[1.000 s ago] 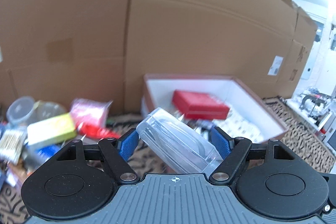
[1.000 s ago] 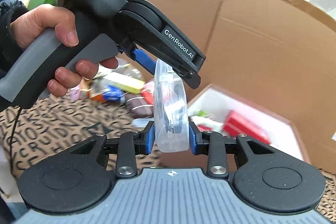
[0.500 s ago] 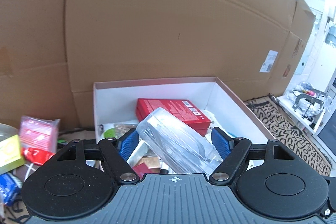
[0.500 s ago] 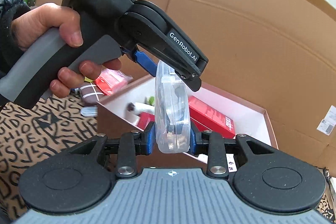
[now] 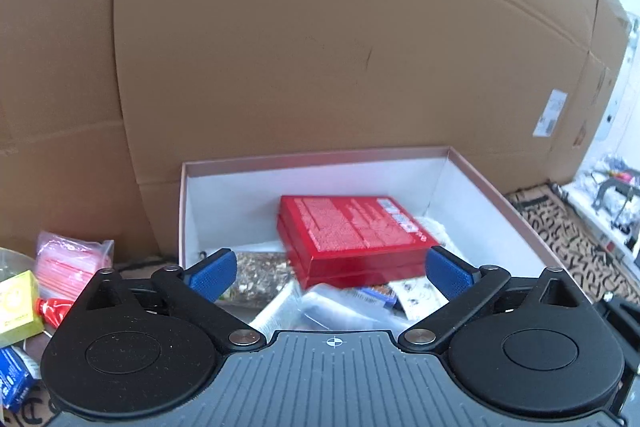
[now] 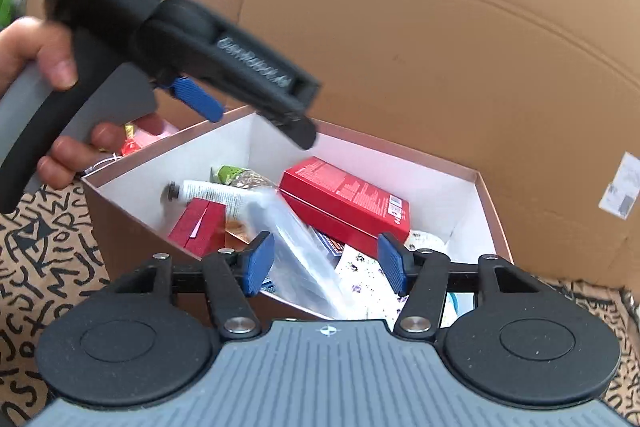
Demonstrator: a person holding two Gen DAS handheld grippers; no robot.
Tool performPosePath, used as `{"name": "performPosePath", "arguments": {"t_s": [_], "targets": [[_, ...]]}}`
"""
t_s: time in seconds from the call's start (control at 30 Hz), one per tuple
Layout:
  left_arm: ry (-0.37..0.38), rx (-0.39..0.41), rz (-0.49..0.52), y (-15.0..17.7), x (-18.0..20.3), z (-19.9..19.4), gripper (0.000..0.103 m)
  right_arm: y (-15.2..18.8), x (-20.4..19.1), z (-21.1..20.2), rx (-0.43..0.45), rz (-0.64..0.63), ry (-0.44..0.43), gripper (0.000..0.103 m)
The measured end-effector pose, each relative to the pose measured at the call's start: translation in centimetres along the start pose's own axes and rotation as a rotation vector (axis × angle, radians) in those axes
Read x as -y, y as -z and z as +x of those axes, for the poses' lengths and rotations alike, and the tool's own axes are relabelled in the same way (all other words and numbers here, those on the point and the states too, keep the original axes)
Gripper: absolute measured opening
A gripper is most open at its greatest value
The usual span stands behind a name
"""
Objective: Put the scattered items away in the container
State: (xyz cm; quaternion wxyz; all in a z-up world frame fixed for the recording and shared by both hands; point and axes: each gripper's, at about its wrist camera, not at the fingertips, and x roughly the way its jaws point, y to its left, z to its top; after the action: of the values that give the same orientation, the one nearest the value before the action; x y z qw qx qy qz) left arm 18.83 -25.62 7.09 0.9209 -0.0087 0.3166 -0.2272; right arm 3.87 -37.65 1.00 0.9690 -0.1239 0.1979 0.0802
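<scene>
A: What do the two grippers show?
B: The left gripper (image 5: 328,273) stands wide apart and grips nothing; the right gripper (image 6: 326,263) is likewise spread wide and empty. In the right wrist view the left tool crosses the upper left of the frame, held by the left hand (image 6: 48,75).

A: Where is the clear plastic case?
B: The clear plastic case (image 6: 296,247) lies blurred and tilted inside the box (image 6: 486,211), low in the frame between the right pads, touching neither as far as can be told. It leans near the red carton (image 6: 346,205), the white tube (image 6: 208,193) and a small dark red box (image 6: 196,225).

A: How should this step be finished well?
B: Probably by lifting both tools straight clear of the box rim, then turning to the loose items at lower left: the pink packet (image 5: 70,263) and yellow-green box (image 5: 18,301).

A: And the surroundings?
B: A letter-patterned cloth (image 6: 44,259) covers the surface; cardboard sheets (image 5: 320,47) wall the background.
</scene>
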Motion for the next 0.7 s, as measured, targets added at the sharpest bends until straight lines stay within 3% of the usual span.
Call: {"name": "performPosePath", "arguments": {"t_s": [0.2, 0.37, 0.53, 0.7], "targets": [[0.0, -0.022, -0.04, 1.3, -0.3, 0.3, 0.103, 0.5, -0.1, -0.2, 0.008, 0.008, 0.016, 0.065], [-0.01, -0.02, -0.031, 1.2, -0.9, -1.6, 0.103, -0.3, 0.3, -1.1, 0.018, 0.027, 0.03, 0.076], [-0.042, -0.014, -0.004, 2.1, -0.5, -4.0, 0.103, -0.7, -0.5, -2.9, 0.024, 0.05, 0.047, 0.095], [-0.065, 0.014, 0.024, 4.2, 0.1, -7.1, 0.103, -0.5, -1.8, -5.2, 0.036, 0.056, 0.076, 0.102]]}}
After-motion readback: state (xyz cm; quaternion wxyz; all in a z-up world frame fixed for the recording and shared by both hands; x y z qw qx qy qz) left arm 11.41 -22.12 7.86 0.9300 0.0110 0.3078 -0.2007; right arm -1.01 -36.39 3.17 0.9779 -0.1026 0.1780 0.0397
